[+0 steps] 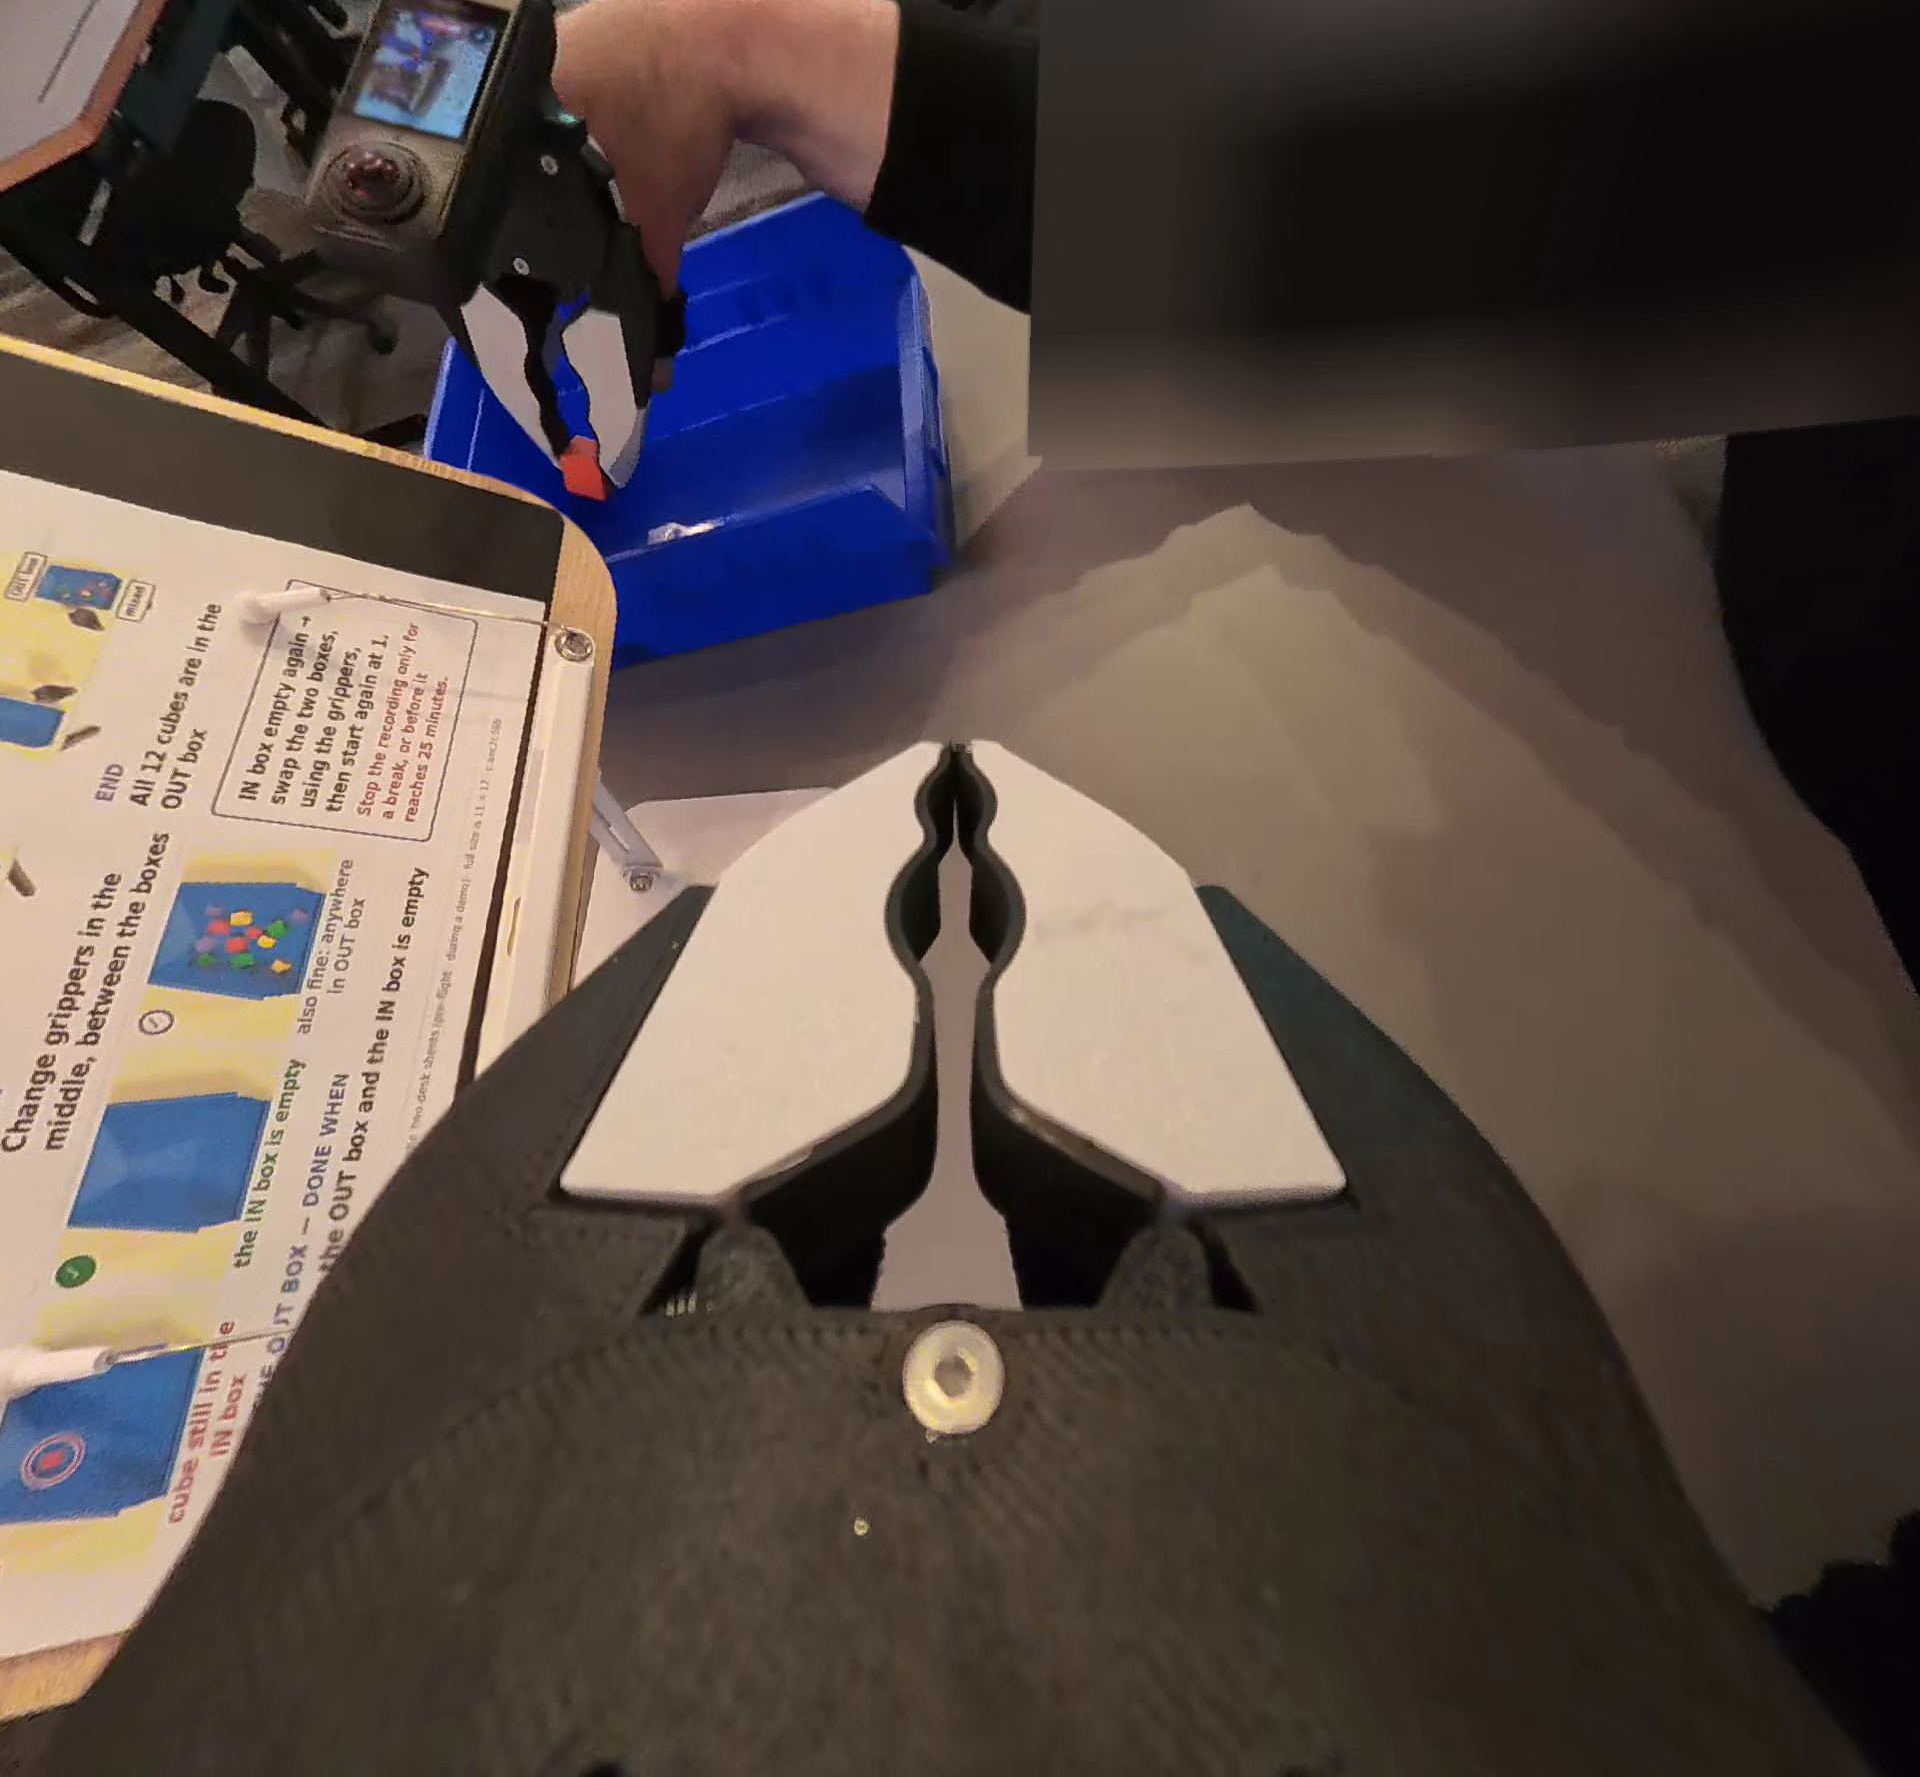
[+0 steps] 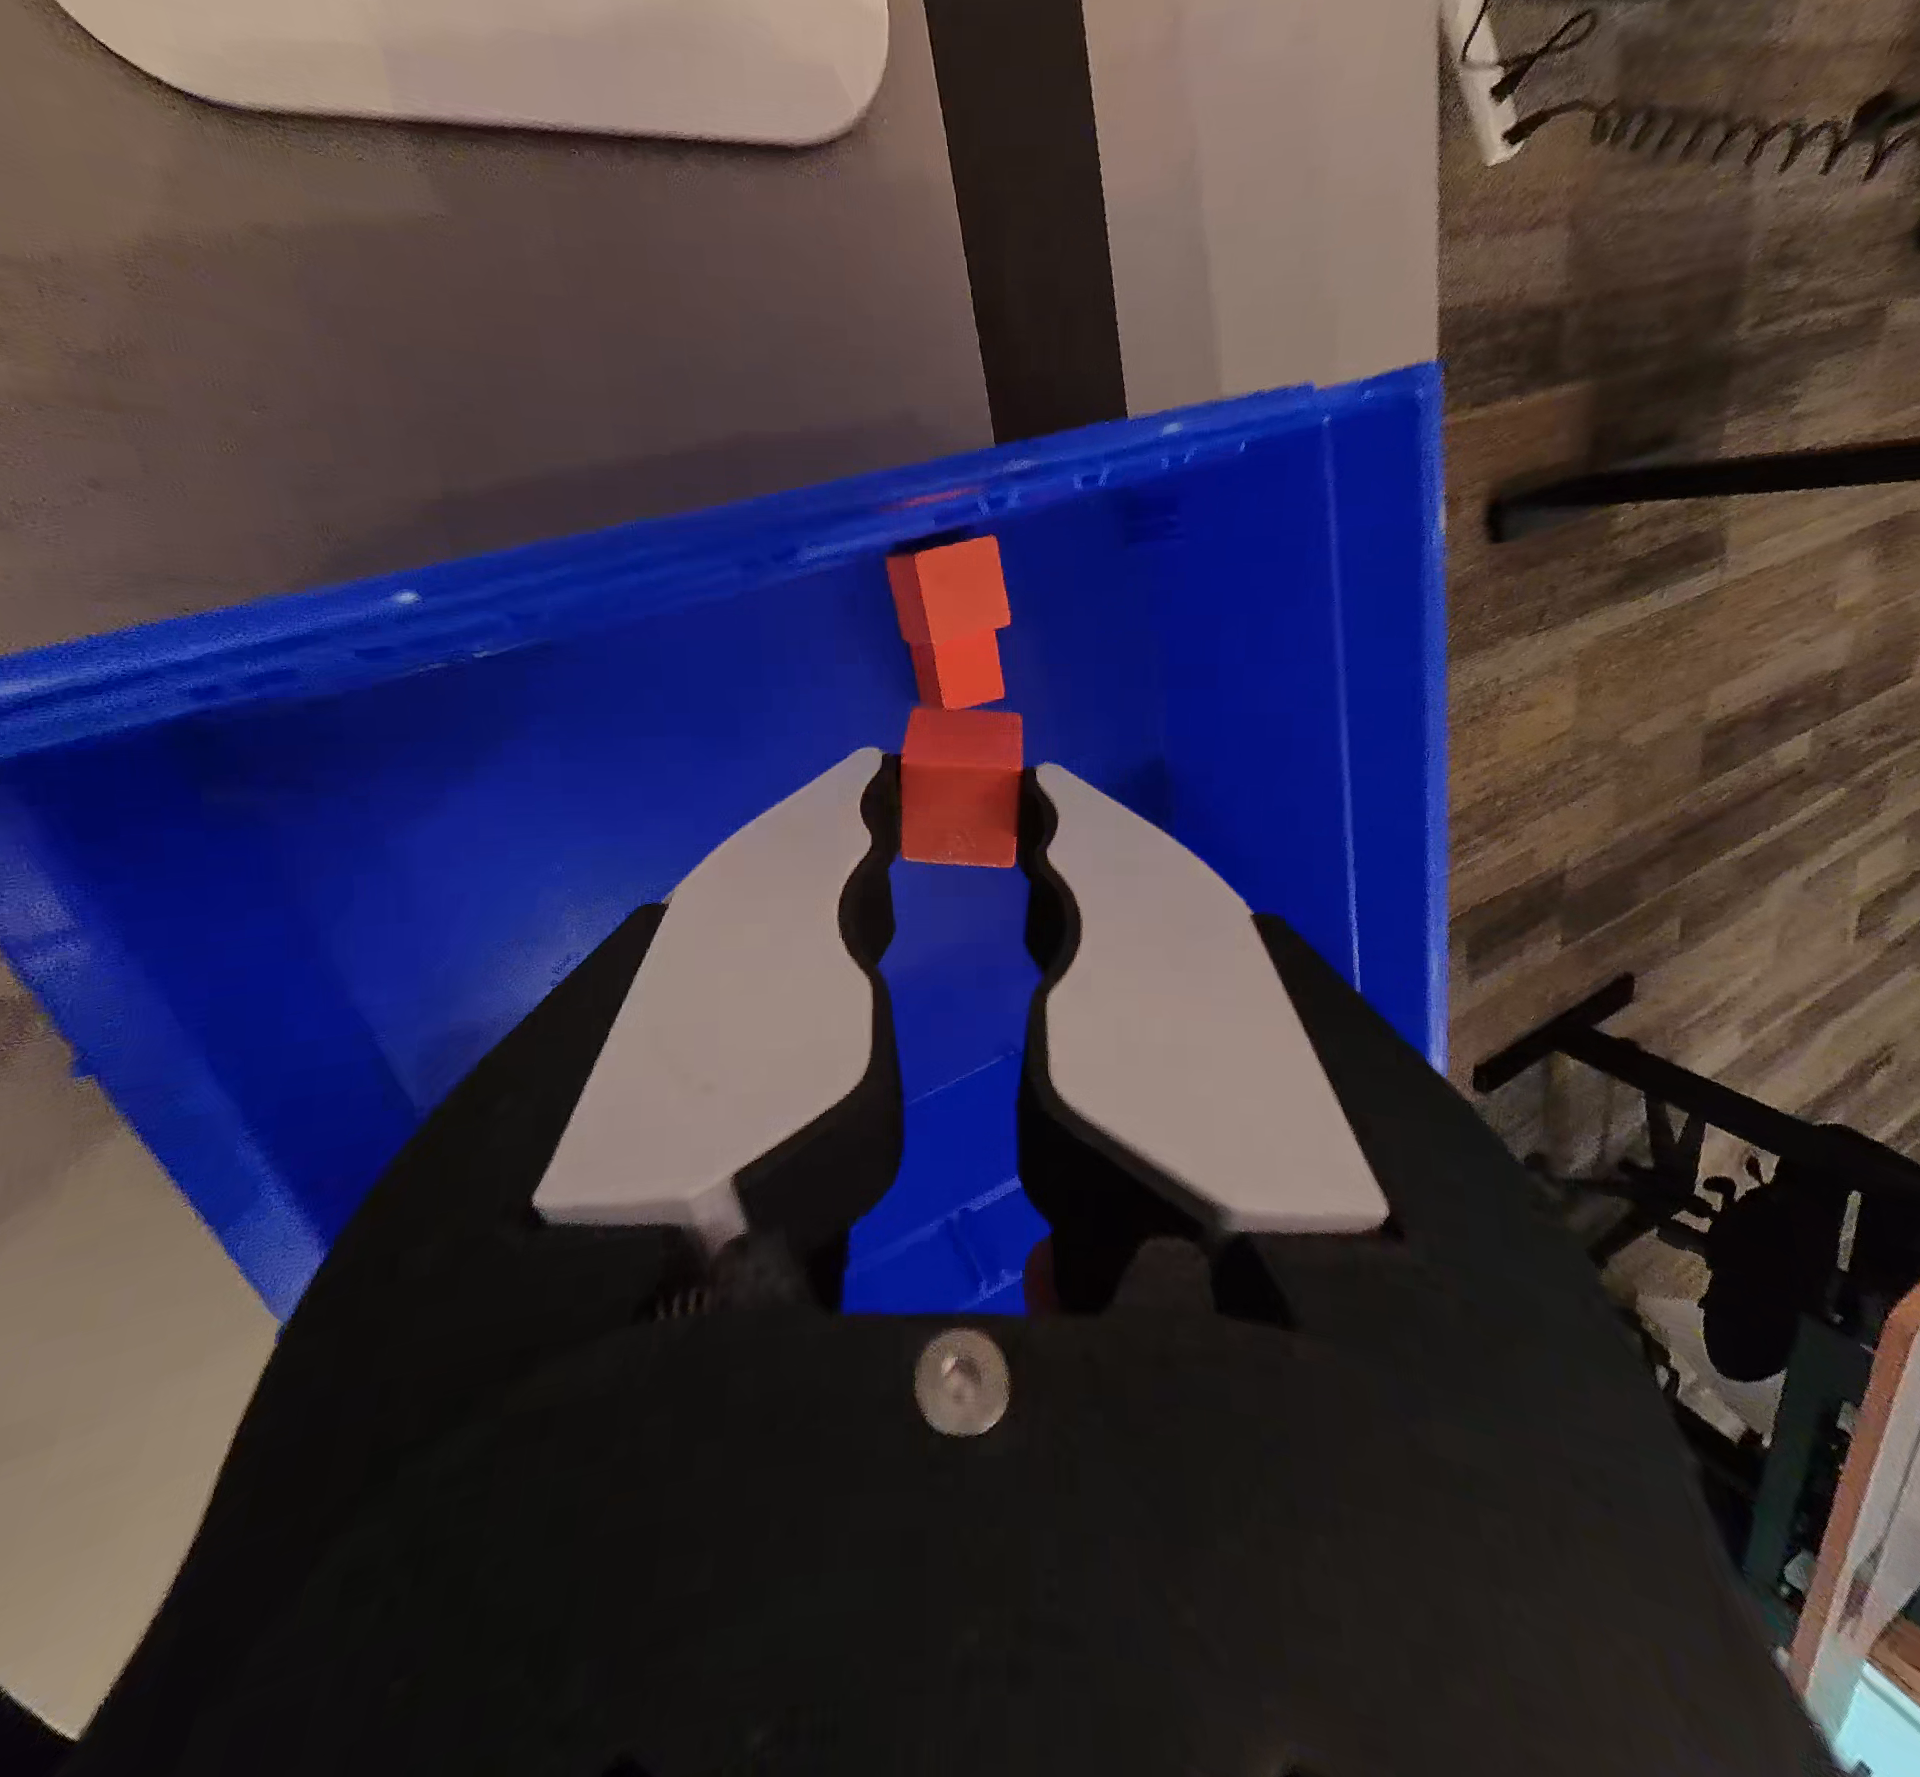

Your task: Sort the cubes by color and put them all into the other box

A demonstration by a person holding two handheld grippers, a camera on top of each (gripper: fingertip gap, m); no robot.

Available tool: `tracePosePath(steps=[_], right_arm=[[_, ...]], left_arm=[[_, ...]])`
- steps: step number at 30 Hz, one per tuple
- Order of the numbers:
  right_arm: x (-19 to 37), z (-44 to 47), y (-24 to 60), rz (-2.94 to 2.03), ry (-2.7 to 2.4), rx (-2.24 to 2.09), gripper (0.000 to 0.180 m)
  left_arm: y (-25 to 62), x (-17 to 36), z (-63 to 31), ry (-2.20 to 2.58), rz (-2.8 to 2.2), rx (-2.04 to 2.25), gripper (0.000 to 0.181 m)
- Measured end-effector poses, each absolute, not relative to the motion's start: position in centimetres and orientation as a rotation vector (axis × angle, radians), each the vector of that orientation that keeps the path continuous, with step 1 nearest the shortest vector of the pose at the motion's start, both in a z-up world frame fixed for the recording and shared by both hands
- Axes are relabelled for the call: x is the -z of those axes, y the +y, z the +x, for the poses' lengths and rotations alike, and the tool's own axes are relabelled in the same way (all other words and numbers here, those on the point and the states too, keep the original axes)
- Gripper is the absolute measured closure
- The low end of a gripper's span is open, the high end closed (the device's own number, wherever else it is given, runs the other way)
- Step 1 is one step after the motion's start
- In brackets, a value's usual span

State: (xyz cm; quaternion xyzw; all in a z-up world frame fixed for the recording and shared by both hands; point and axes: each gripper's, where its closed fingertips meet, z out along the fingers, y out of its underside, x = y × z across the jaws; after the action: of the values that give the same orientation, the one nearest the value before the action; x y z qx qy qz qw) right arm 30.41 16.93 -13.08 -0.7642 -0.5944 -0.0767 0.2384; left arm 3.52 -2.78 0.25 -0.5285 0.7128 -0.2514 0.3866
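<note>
While the red cube (image 2: 958,787) sat clamped between the fingertips of the right gripper (image 2: 958,808), it hung inside the blue box (image 2: 416,792), just near of two more red cubes (image 2: 951,621) resting by the far wall. A good placement would likely mean lowering it beside them, then opening gently so none got knocked. Being a cube, it had no long axis; its faces lay roughly square to the wall. The left gripper (image 1: 954,761) hovered over the table (image 1: 1351,792), jaws together on nothing.
</note>
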Motion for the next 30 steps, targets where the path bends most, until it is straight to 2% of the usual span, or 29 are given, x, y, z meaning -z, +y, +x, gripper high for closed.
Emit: tracePosePath(steps=[17, 30], right_arm=[[21.0, 32.8, 18.7, -2.312, -1.757, 0.258, 0.158], [22.6, 32.9, 19.5, -2.331, -1.763, 0.287, 0.158]], left_arm=[[-1.2, 1.1, 3.2, 1.819, -1.407, 0.607, 0.181], [-1.3, 1.9, 3.3, 1.851, -1.423, 0.596, 0.181]])
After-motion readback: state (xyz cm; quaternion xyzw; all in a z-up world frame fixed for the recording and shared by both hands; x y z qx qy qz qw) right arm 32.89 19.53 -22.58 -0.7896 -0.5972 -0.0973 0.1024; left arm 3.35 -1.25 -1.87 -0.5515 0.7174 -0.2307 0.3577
